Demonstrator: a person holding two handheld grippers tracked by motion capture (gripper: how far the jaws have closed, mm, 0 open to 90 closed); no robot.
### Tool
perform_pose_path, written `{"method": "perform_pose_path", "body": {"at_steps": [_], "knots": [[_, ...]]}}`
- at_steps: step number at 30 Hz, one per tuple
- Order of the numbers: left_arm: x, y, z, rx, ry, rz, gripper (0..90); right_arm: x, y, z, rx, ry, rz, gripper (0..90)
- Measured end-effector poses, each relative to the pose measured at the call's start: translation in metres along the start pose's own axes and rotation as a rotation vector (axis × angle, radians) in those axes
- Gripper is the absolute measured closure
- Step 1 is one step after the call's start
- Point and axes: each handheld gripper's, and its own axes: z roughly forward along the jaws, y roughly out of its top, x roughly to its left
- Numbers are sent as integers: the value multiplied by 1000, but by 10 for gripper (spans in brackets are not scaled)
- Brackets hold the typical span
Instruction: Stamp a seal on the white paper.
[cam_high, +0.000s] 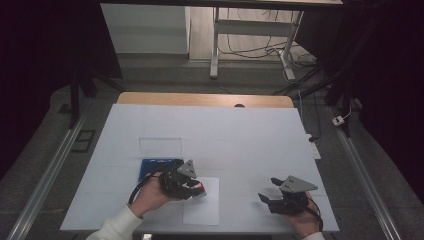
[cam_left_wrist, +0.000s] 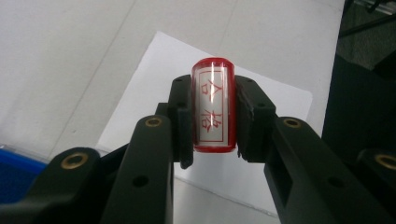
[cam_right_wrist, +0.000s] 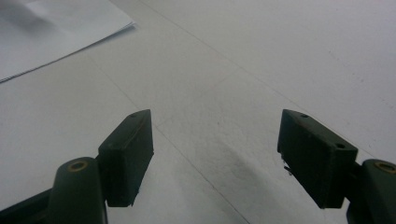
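My left gripper (cam_left_wrist: 212, 112) is clamped on a red stamp (cam_left_wrist: 213, 105) — a clear cylinder with red characters on a white label, its long axis running straight ahead between my jaws and pointing away from me, over the sheet of paper (cam_left_wrist: 154, 74) below it. Just behind that gripper sits the blue case (cam_high: 152, 167), clear lid (cam_high: 160, 148) standing upright; I cannot tell what it holds. My right gripper (cam_right_wrist: 215, 151) hangs wide apart with nothing between its jaws, above the white table (cam_right_wrist: 280, 56), the paper off to its left.
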Motion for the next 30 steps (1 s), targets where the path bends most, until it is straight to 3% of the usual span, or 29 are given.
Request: {"method": "perform_pose_path", "body": {"at_steps": [7,30], "knots": [[-3,2,9,33,8,13,704,0,0,1,1,1,-3,264],[-5,4,22,63,30,18,704,0,0,2,2,7,0,264]]}}
